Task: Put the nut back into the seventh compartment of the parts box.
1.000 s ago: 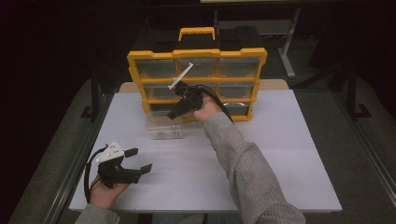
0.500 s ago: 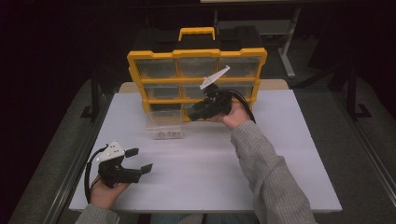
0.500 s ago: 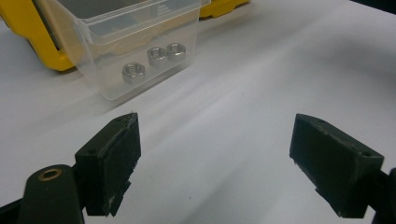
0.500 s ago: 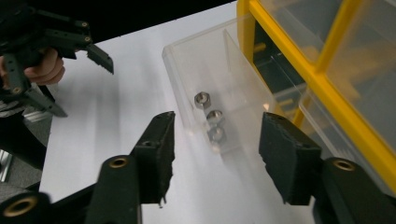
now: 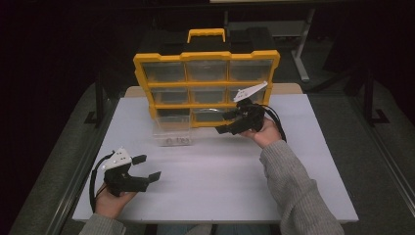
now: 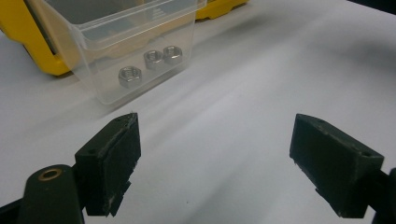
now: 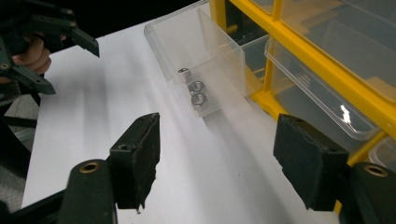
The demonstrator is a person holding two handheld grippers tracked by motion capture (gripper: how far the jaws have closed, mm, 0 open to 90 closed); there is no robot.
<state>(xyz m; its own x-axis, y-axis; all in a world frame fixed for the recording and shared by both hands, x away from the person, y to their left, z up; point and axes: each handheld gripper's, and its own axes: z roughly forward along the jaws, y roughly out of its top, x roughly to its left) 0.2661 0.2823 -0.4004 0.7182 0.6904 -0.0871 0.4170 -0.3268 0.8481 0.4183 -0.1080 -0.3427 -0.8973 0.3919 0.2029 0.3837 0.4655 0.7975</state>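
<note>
A yellow organizer (image 5: 208, 85) with a handle on top stands upright at the far side of the white tabletop (image 5: 220, 171). It has three rows of clear drawers. One clear drawer (image 5: 172, 130) is taken out and stands on the tabletop just in front of the lower left part of the organizer. Inside this drawer lie three metal nuts (image 6: 150, 64), close together near its front wall. In the right gripper view another drawer (image 7: 322, 105) of the bottom row is pulled out a little from the yellow frame.

The left tongs (image 5: 147, 168) are held by the left hand (image 5: 111, 201) at the near left part of the tabletop, well apart from the removed drawer. Its jaws stand wide apart and nothing is between them; they point toward the drawer with the nuts.

The right tongs (image 5: 226, 122) are held by the right hand (image 5: 266, 132), in a grey sleeve (image 5: 296, 191), just in front of the lower right part of the organizer. Its jaws are also wide apart and empty, above the bare tabletop, with the removed drawer farther ahead and the organizer at one side. A white plate (image 5: 250, 91) sits on top of the right tongs.
</note>
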